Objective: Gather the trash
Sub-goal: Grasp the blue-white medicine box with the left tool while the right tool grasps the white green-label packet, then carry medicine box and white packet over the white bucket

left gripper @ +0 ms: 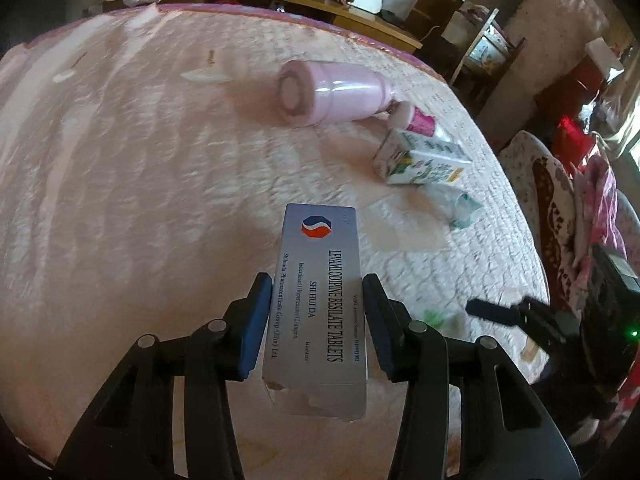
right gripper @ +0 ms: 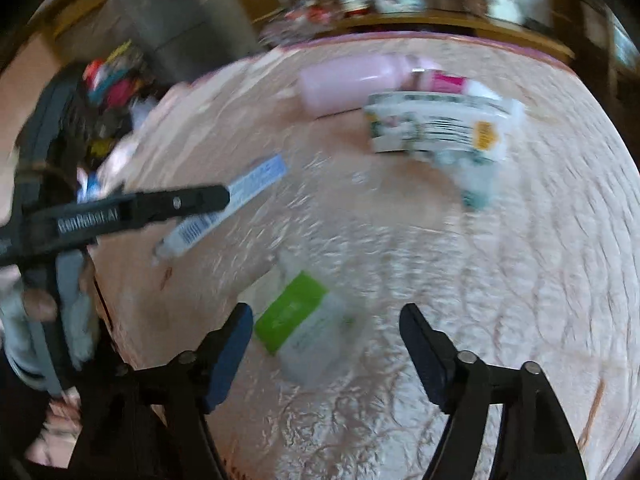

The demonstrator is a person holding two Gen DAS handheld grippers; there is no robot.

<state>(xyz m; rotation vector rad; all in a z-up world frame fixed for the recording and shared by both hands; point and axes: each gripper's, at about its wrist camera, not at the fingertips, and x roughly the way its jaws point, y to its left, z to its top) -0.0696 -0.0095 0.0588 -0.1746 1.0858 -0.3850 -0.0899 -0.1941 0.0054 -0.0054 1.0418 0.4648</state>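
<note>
A: What has the left gripper [left gripper: 314, 320] got?

B: A silver tablet box [left gripper: 316, 296], printed "Levamlodipine Besilate Tablets". The two blue pads sit against its long sides, so the gripper is partly closed and clamped on it. The box is lifted clear of the bed [left gripper: 140, 160], its torn flap end nearest the camera.

A: And the right gripper [right gripper: 326, 344]?

B: Wide apart and holding nothing. It hangs over a small packet with a green label [right gripper: 296, 312] that lies flat on the quilt, between the fingers in the view but not touched by either pad.

A: What else is lying on the bed?

B: Farther off, a pink bottle [left gripper: 336, 92] on its side. Just beside its neck is a smaller bottle with a magenta label [left gripper: 420, 120], then a white carton with green leaf print [left gripper: 420, 160], and a crumpled clear wrapper [left gripper: 460, 208] near that.

A: Anything beyond the bed?

B: A wooden shelf [left gripper: 320, 8] with clutter along the far edge. The right view is too blurred for more detail.
</note>
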